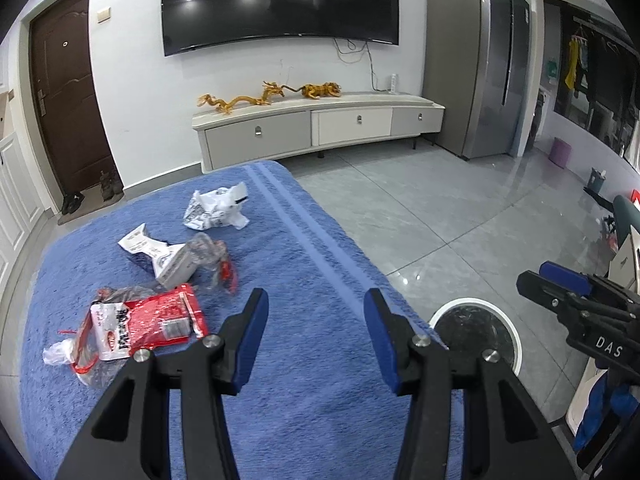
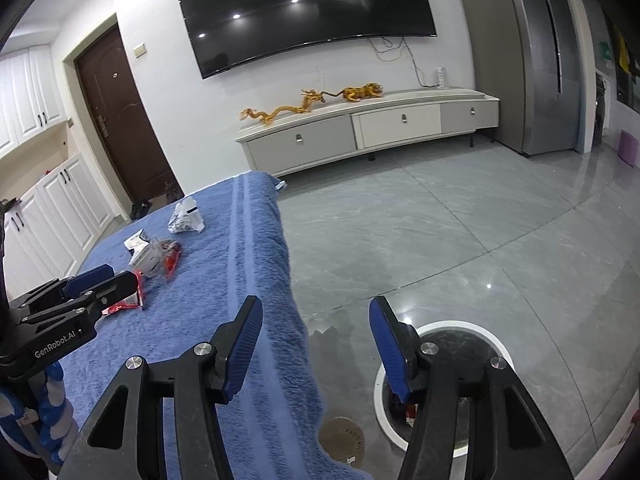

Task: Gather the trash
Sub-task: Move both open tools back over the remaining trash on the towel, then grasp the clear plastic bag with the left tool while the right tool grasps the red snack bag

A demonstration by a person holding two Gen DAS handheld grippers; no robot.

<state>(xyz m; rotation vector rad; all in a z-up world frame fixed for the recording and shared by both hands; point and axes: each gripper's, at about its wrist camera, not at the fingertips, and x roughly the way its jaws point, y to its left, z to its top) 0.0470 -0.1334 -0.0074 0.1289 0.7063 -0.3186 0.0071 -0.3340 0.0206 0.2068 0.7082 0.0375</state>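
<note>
Both tools, left tool (image 1: 316, 304) and right tool (image 2: 316, 312), gape empty above blue towel (image 1: 280, 360)

"DAS" in white on the black right gripper (image 1: 560, 280) body, "GenRobot.AI" in white on the black left gripper (image 2: 102, 280) body, snack wrapper print illegible

Wall ahead of you: a dark television (image 1: 280, 0), switched off, with cables hanging below its right end.
Below it: a long low cabinet (image 1: 320, 124) with three drawers; golden dragon figures (image 1: 240, 100) on top.
To your left: a brown door (image 1: 68, 92).
To your right: a tall grey refrigerator (image 1: 480, 60).
Underfoot: grey floor tiles (image 1: 440, 208).
</note>
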